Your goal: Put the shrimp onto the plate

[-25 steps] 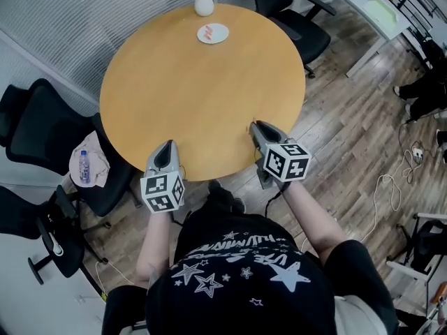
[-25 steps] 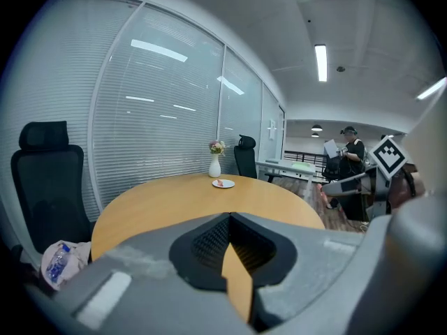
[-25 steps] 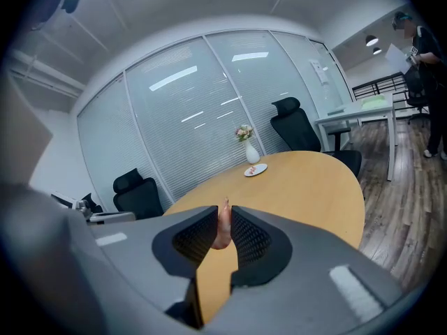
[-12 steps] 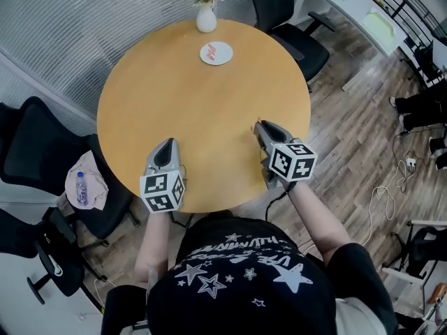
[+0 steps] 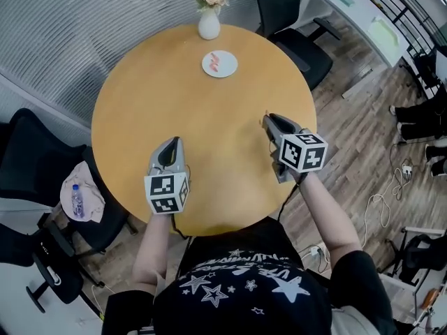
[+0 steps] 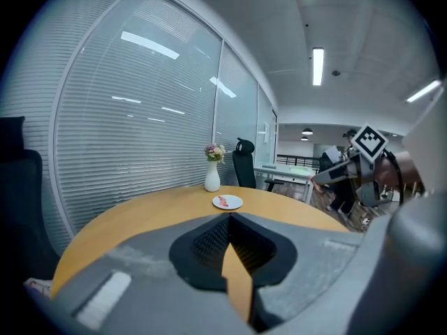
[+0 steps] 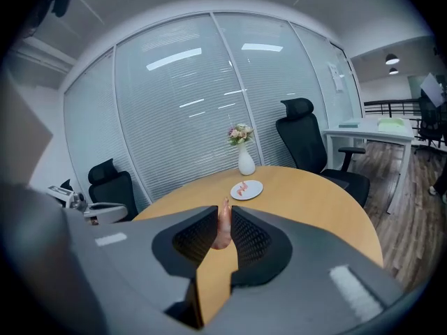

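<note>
Open tabletop (image 5: 174, 110) up to plate (image 5: 230, 69), vase (image 5: 209, 26) beyond

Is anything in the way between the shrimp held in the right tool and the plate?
Nothing visible. Only bare table lies between the shrimp in the right tool and the plate; the vase stands beyond the plate, off the path.

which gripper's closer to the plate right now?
Right. The right gripper, shut on a shrimp, is at the table's near right; the left gripper sits further back, near left. Both are well short of the plate.
</note>
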Demonstrator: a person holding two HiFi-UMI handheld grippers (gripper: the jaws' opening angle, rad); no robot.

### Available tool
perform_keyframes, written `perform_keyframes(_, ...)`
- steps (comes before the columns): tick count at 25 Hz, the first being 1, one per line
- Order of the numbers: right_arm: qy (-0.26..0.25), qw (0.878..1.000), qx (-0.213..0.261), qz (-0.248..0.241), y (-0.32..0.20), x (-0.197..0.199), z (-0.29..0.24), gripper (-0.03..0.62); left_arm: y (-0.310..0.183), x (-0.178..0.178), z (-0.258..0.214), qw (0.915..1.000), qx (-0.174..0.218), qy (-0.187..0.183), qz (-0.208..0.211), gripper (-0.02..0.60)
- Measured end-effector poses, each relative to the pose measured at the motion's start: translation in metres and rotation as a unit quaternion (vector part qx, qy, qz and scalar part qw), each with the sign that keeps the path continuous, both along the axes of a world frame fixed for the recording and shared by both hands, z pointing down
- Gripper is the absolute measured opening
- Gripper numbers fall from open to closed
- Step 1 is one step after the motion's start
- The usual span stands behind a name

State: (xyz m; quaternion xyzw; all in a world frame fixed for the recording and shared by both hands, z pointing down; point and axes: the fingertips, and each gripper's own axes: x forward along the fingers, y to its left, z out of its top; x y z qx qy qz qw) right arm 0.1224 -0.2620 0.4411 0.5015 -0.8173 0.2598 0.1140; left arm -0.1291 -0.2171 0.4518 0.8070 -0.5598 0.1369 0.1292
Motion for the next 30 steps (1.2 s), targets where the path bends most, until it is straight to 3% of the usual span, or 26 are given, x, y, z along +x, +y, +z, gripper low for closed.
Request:
perform_keyframes(6, -0.013, 0.999, -0.007, -0.033, -0.059, 0.006, 0.011, 0.061, -0.027, 0.001, 0.018, 0.9986, -0.014, -0.043, -0.028, 0.002)
perform_keyframes(12, -0.021, 0.997, -0.02, -0.074, -0.11, 0.009, 0.024, 0.061, -0.05, -0.019, 0.03, 0.9924, -0.025, -0.078, -0.092, 0.002)
perform_keyframes(16, -0.019, 0.995, -0.026, -0.097, -0.137, 0.009, 0.033, 0.061, -0.055, -0.035, 0.034, 0.9872, -0.047, -0.052, -0.143, 0.0)
perform_keyframes(19, -0.019, 0.994, -0.029, -0.108, -0.157, 0.007, 0.038, 0.061, -0.065, -0.043, 0.027, 0.9843, -0.041, -0.046, -0.165, 0.0)
perform_keyframes(30, -0.021, 0.99, -0.042, -0.133, -0.215, -0.012, 0.051, 0.061, -0.113, -0.016, -0.006, 0.9867, -0.034, -0.014, -0.158, 0.002)
